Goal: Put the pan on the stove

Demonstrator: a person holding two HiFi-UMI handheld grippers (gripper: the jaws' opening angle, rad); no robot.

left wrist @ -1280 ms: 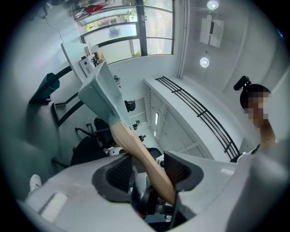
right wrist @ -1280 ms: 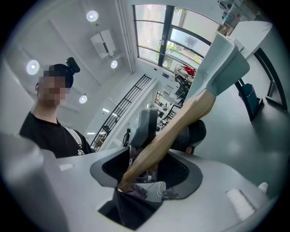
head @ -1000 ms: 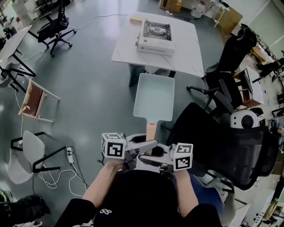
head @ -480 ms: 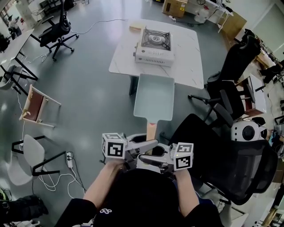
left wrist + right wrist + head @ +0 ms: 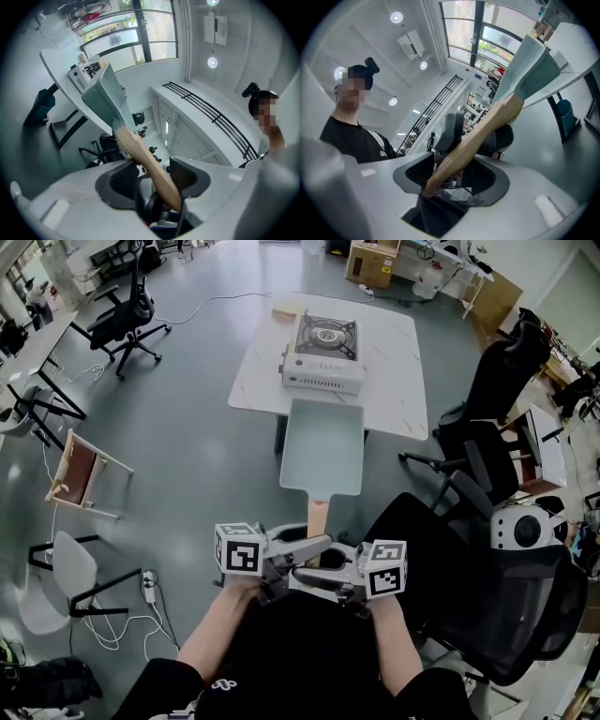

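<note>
A pale green rectangular pan (image 5: 323, 446) with a wooden handle (image 5: 319, 515) hangs in the air in front of me, level, its far rim over the near edge of the white table (image 5: 398, 395). On that table stands a white portable stove (image 5: 323, 352). My left gripper (image 5: 302, 546) and right gripper (image 5: 325, 574) are both shut on the handle, close to my body. The left gripper view shows the handle (image 5: 145, 159) between the pads (image 5: 123, 178), with the pan (image 5: 105, 96) and the stove (image 5: 80, 75) beyond. The right gripper view shows the handle (image 5: 473, 145) clamped and the pan (image 5: 529, 65) ahead.
A wooden block (image 5: 288, 307) lies at the table's far left corner. Black office chairs stand at the right (image 5: 492, 362) and close by my right side (image 5: 487, 596). A small wooden stool (image 5: 80, 470), a white chair (image 5: 61, 568) and floor cables (image 5: 122, 615) are at the left.
The table and stove have drawn nearer in the head view, and the pan's far rim now overlaps the table's near edge. Both grips on the handle are unchanged.
</note>
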